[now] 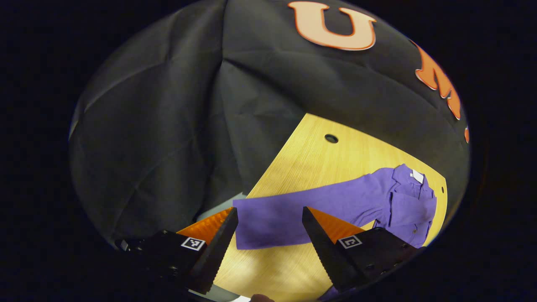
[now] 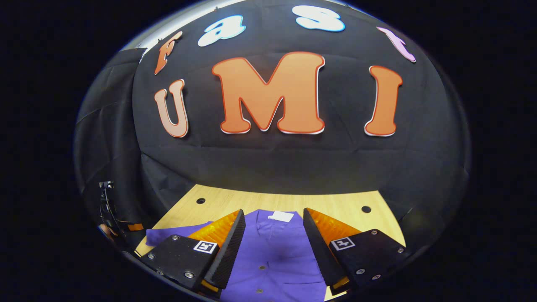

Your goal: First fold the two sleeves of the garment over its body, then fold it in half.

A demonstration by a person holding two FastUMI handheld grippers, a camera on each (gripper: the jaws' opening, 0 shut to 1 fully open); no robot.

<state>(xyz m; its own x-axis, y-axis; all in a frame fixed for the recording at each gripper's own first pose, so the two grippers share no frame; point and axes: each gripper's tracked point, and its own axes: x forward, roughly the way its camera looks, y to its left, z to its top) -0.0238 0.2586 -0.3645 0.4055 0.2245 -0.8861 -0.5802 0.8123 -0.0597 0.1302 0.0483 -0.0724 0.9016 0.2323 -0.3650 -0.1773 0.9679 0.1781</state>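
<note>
Left gripper view: left gripper [image 1: 268,228] spread, empty, above the sleeve [image 1: 302,209]; shirt [image 1: 409,205] at 3 o'clock on the surface [image 1: 319,159]. Right gripper [image 2: 272,235] spread. Risk: a shallow pinch could let the sleeve slip

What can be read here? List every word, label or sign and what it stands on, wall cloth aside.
White tag at the collar of the purple shirt: too small to read.
Square markers on the left gripper and right gripper: coded patterns, no words.
No other text can be read.
</note>
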